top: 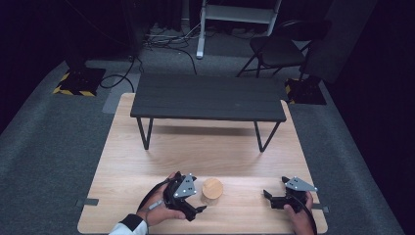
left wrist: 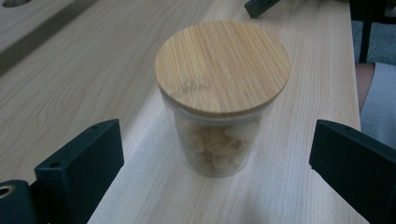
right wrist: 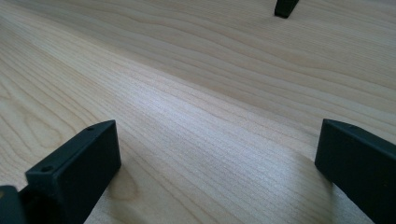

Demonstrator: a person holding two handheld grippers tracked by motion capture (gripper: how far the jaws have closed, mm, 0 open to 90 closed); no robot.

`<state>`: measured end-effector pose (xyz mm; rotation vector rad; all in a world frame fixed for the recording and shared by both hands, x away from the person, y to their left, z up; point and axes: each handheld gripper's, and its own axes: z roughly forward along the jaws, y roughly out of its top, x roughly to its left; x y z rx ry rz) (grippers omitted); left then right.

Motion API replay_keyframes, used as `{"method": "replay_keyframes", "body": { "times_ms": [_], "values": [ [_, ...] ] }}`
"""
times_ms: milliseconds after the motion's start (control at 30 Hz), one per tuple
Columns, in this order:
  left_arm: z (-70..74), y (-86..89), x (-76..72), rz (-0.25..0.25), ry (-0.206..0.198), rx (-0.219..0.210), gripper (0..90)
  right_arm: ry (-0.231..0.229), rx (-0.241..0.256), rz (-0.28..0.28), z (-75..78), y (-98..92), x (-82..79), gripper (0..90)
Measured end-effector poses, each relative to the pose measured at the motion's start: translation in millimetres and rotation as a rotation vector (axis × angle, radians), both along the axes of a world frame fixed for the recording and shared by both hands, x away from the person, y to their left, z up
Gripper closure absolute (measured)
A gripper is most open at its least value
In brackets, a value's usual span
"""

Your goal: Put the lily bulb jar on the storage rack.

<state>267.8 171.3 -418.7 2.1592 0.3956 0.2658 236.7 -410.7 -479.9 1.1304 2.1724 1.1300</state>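
Low on the near edge of the table (top: 122,161), the left gripper (top: 198,196) points at a jar (top: 212,190) just beside it. Its jaws gape wide, empty; in the left gripper view the jar stands upright between and beyond them, untouched, its wooden lid (left wrist: 222,65) on and pale pieces inside. Rightward, well apart, the right gripper (top: 268,195) rests low over bare wood, jaws likewise spread wide and holding nothing. Behind stands a small black bench (top: 208,98).
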Motion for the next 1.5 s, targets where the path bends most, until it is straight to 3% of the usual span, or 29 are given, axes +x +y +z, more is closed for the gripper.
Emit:
{"method": "replay_keyframes", "body": {
  "times_ms": [200,733,800,933,1067,1267,1500],
  "values": [
    [1.2,-12.3,5.9,-0.015,0.001,0.036,3.1,0.000,0.001,0.012,0.0,-1.5,0.4,0.0],
    [-8.0,-41.4,17.4,-0.049,-0.006,0.028,7.2,0.000,0.000,0.013,0.0,-1.5,0.4,0.0],
    [-9.9,-42.1,17.2,-0.045,-0.003,0.020,8.2,0.000,0.000,0.013,0.0,-1.5,0.4,0.0],
    [-13.5,-44.7,14.1,-0.032,-0.036,0.022,13.0,0.000,0.000,0.013,0.0,-1.5,0.4,0.0],
    [-16.7,-42.1,17.0,-0.024,-0.024,-0.007,23.0,0.000,0.000,0.013,-0.1,-1.5,0.4,0.0],
    [-22.5,-37.6,20.6,-0.026,-0.005,-0.043,25.0,0.000,0.000,0.013,0.0,-1.5,0.4,0.0],
    [-23.2,-36.5,21.1,-0.023,0.001,-0.051,25.4,0.000,0.000,0.013,0.0,-1.5,0.4,0.0]
  ]
}}
